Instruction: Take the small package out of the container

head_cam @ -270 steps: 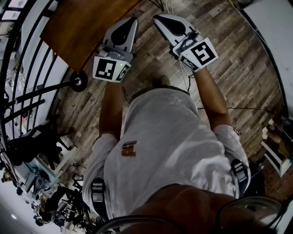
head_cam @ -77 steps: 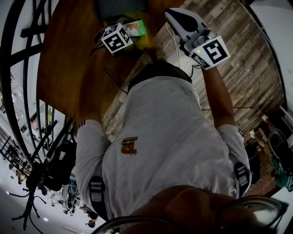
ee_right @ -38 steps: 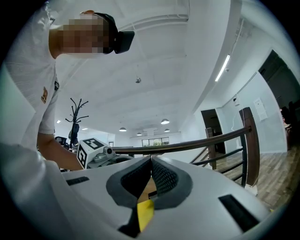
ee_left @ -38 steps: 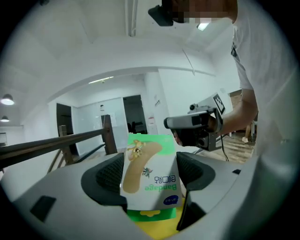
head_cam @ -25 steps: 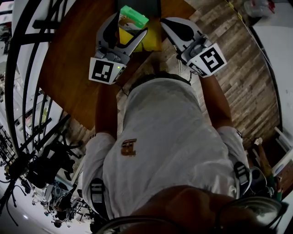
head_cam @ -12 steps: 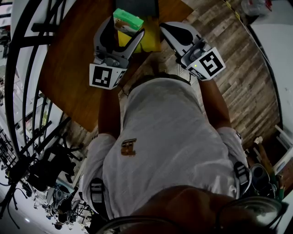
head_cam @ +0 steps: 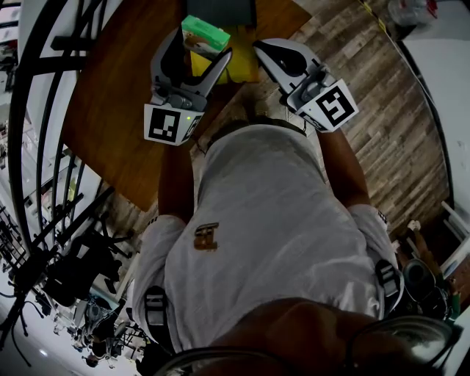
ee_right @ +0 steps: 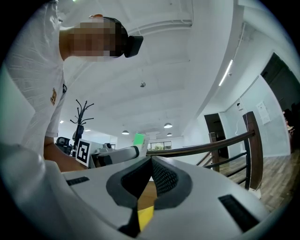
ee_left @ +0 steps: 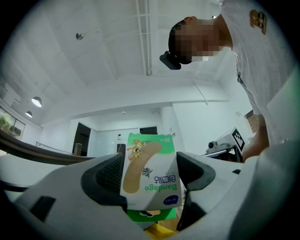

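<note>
The small package (head_cam: pixel 205 34) is a green and white bandage box. My left gripper (head_cam: pixel 198 45) is shut on it and holds it up above the yellow container (head_cam: pixel 242 67), which stands on the brown wooden table (head_cam: pixel 117 88). In the left gripper view the box (ee_left: pixel 150 171) stands upright between the two black pads (ee_left: pixel 110 176), and a bit of the yellow container (ee_left: pixel 158 231) shows below. My right gripper (head_cam: pixel 259 47) is shut and empty, just right of the container. In the right gripper view the jaws meet at the right gripper (ee_right: pixel 151 162), with the left gripper (ee_right: pixel 115 154) and its green box (ee_right: pixel 139 139) beyond.
A dark grey object (head_cam: pixel 219 10) lies at the table's far edge behind the yellow container. Black metal railing (head_cam: pixel 33 66) runs along the left of the table. Wood-plank floor (head_cam: pixel 382 125) lies to the right. The person's torso fills the lower head view.
The left gripper with the bandage box has drawn back slightly toward the person and tilted a little. The right gripper has shifted a little left and nearer. Both stay shut.
</note>
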Demonstrator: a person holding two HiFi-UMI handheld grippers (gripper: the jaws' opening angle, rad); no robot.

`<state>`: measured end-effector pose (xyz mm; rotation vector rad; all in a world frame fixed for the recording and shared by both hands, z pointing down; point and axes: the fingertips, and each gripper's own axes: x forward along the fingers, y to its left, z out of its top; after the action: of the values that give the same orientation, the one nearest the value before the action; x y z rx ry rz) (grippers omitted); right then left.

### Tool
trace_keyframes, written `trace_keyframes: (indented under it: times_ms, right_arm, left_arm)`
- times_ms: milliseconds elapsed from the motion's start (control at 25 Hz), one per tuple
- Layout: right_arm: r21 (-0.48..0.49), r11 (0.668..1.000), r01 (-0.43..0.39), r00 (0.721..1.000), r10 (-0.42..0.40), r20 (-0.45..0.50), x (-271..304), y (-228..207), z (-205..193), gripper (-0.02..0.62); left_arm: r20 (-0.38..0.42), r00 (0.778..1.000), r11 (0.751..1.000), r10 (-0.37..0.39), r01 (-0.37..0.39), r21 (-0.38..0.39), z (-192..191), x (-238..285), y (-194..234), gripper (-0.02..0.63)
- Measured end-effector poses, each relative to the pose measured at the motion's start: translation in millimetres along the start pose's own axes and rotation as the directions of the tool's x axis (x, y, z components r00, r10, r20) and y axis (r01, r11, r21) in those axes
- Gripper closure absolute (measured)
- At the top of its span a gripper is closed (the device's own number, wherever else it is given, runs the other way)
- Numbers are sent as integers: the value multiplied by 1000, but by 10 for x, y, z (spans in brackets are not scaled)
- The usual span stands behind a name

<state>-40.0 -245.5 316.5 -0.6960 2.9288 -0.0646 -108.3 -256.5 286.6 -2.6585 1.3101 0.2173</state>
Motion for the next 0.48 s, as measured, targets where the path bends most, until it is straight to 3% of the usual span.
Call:
trace_keyframes:
  times_ms: [480]
  right_arm:
    - [-9,1000,-6,1000,6,2,37,88,-11,563]
  left_arm:
    - [13,1000,1000,-19,19,-3,12,-36,-14,222]
